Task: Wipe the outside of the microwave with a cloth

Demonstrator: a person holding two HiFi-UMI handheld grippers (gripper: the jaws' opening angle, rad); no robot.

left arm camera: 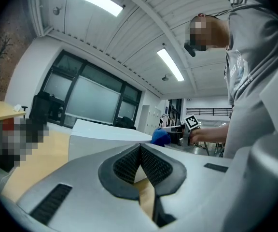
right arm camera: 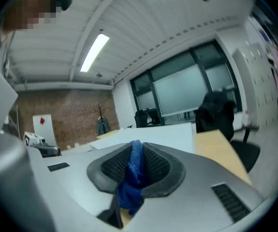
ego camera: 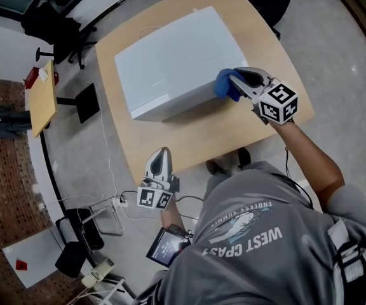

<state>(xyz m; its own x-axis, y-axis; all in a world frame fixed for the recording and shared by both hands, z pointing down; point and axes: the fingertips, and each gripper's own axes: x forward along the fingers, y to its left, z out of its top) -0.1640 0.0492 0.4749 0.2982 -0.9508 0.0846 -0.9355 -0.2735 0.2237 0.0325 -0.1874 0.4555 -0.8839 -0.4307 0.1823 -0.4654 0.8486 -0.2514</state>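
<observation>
The white microwave (ego camera: pixel 170 65) sits in the upper middle of the head view on a light wooden desk (ego camera: pixel 196 138). Its blank top and one pale side face the camera. The right tool (ego camera: pixel 235 81) comes in from the right of the frame with its jaws clamped on a blue cloth (ego camera: pixel 226 84). In the right gripper view the cloth (right arm camera: pixel 135 173) is pinched between the ribbed pads and hangs below them. The cloth bunches at the right-hand end of the microwave's near side, close under the top edge, but whether it presses on the surface cannot be told. The left tool (ego camera: pixel 162 152) is at the lower middle of the frame, over the desk's near edge and well apart from the microwave. Its jaws are closed with nothing between them, as the left gripper view shows (left arm camera: pixel 140 150). No face of the microwave looks any different from the others, so what has been wiped cannot be judged. The wiping seems to be under way at this one corner, with the broad top and the remaining sides probably left to cover.
</observation>
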